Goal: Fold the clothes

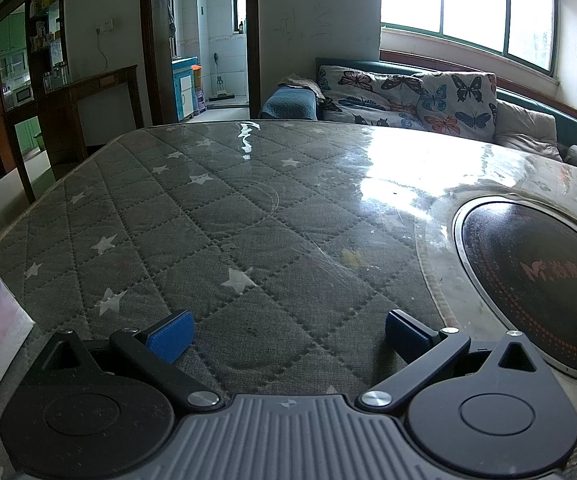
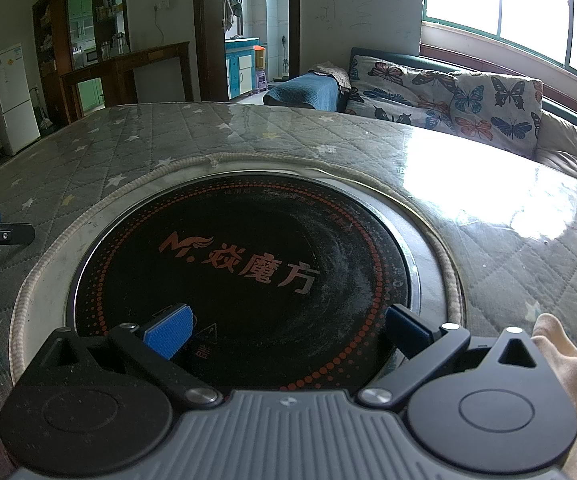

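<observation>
Clothes show only as a pale cream fabric (image 2: 568, 380) at the right edge of the right wrist view, just beside the right gripper (image 2: 288, 332); whether it is a garment cannot be told. Both the right gripper, above the round black cooktop (image 2: 248, 264), and the left gripper (image 1: 288, 332), over the quilted star-print table cover (image 1: 168, 200), gape wide and hold nothing; folding looks not yet begun; the next move likely calls for reaching the cloth and pinching an edge.
</observation>
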`<state>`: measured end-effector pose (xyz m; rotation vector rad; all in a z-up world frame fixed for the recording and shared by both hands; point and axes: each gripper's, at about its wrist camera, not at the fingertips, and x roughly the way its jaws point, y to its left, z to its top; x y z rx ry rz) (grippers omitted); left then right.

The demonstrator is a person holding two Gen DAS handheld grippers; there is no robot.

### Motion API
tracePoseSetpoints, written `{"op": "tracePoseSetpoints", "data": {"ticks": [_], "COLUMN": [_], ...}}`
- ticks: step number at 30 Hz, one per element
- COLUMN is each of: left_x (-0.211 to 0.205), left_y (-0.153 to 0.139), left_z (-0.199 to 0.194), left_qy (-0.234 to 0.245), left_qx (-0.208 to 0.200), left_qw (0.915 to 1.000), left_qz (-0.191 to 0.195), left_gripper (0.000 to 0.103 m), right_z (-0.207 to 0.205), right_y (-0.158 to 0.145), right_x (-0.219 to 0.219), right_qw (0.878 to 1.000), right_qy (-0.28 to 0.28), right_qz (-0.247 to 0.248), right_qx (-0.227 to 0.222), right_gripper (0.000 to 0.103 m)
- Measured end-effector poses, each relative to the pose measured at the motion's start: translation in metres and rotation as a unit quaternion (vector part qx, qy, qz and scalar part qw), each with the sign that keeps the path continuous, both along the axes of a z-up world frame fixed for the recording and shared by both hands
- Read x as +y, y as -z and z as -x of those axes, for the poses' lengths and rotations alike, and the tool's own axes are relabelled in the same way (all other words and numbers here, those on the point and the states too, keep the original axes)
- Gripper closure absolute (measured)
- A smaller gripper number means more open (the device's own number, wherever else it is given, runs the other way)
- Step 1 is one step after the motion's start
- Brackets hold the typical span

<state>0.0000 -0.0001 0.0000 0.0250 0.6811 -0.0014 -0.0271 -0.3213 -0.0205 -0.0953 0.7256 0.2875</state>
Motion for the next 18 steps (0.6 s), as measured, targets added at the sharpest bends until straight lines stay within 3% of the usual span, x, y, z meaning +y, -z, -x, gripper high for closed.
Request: {"op": "tracePoseSetpoints", "data": {"ticks": [18], "left_x": [-0.0031], "left_y": [-0.0032], "left_z": [0.0032], "left_qy": [0.006], "left_qx": [0.006], "left_qw": [1.0], "left_qz": [-0.001], "left_gripper": [0.0], "right_z": [-0.0006], "right_y": [-0.0013], "right_x": [0.0037], "right_qw": [1.0], "right_qy": [0.002], "right_qz": [0.003], "right_qx": [0.012], "right_gripper": [0.0]}}
